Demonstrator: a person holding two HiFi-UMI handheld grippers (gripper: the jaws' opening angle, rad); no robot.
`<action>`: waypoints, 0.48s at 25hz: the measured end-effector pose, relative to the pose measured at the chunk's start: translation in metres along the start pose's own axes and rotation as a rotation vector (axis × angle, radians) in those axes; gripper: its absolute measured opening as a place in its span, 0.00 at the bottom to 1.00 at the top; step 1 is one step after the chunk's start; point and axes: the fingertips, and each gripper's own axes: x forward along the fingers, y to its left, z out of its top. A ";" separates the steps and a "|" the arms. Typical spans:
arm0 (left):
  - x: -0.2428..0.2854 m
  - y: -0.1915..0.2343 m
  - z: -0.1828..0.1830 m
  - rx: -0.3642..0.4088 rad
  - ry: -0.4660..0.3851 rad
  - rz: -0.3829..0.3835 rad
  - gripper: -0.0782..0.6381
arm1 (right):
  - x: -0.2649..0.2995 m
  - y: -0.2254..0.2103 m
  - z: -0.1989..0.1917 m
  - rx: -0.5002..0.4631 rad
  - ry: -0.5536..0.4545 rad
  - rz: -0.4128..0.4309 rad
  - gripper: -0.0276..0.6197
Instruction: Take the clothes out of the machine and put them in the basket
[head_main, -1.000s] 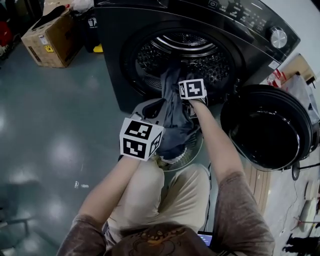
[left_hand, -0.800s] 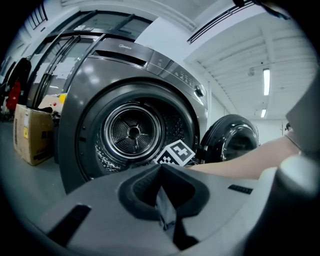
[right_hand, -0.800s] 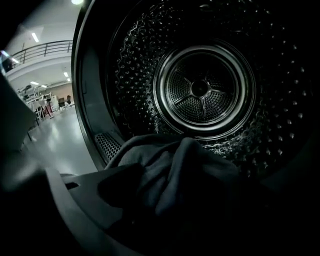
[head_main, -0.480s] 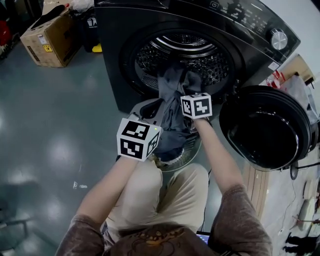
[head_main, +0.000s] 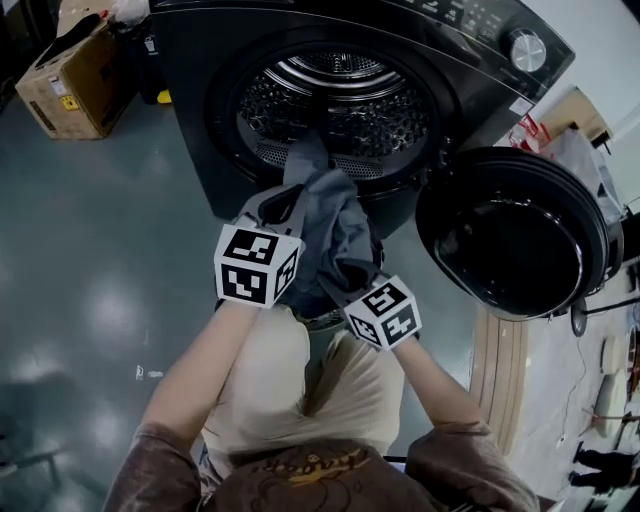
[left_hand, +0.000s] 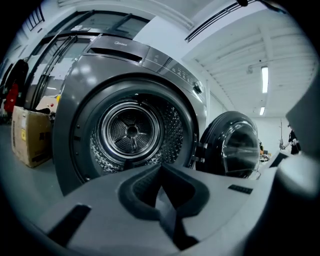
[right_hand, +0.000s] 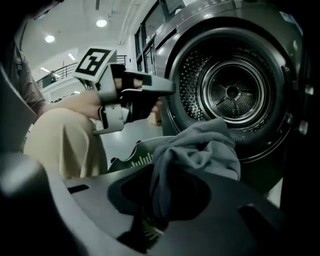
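Pulled back from the drum mouth toward the person's lap, the right tongs (right_hand: 152, 215) have just closed narrow on a fold of the soft grey crumpled garment (head_main: 330, 225), which now stretches from the opening of the dark front-loading washing machine (head_main: 190, 120) down over the grey slotted plastic laundry basket (right_hand: 129, 151). The left tongs (left_hand: 162, 175) have not shifted. They hang just above the basket's near rim with jaws together, and nothing shows between them.

The garment is partly out. Its upper end drapes at the drum lip, its bulk bunches over the basket, and only a thin pinch of cloth sits in the right jaws. The round dark glass door (head_main: 515, 230) stands swung open to the right, apart from the cloth.

Several things could go wrong from here. So small a bite of loose fabric may slip free if the tail catches on the drum lip or door seal. If the pull runs on toward the person, the bulk may pass beyond the basket rim and land on the floor. The cloth could also drag across the idle left tongs, which sit close by.
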 end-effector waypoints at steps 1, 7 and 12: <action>0.000 -0.001 0.000 0.001 0.000 -0.001 0.12 | -0.001 0.005 -0.007 0.005 0.008 0.010 0.17; 0.000 -0.006 0.000 0.001 -0.005 -0.001 0.12 | -0.003 -0.014 -0.008 0.041 -0.015 -0.081 0.33; -0.001 -0.005 0.001 -0.002 -0.006 -0.004 0.12 | -0.003 -0.061 0.032 0.046 -0.121 -0.197 0.45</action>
